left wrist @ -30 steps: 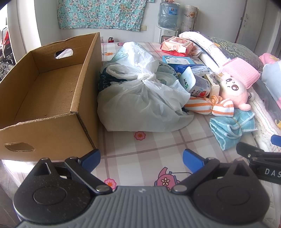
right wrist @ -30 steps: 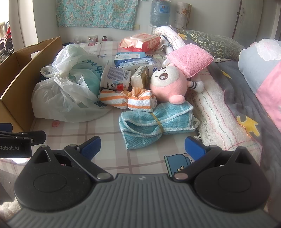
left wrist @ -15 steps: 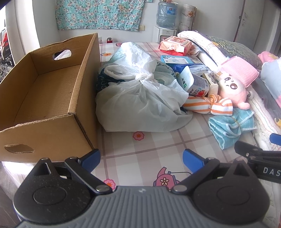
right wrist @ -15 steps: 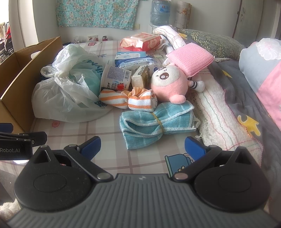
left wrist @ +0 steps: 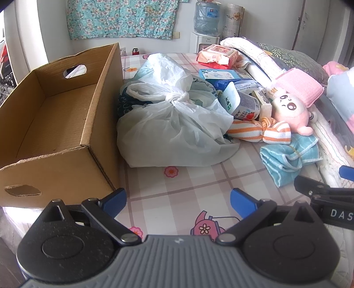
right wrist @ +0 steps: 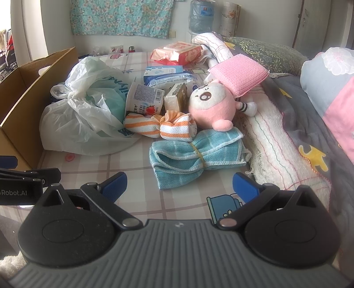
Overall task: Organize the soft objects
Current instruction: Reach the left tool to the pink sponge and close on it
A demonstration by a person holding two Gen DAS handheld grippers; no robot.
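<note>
Blue-tipped jaws of both grippers — left gripper, right gripper — gape apart, empty, before the teal towel

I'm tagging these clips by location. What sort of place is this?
Most likely a bedroom at home: a patterned bedsheet covers the work surface, a pillow and quilt lie alongside, and a water dispenser bottle stands by the wall.

The box is rough brown cardboard, the bag thin shiny plastic, the blue towel fuzzy cloth, the pink toy soft plush, the tablecloth smooth and glossy
</note>
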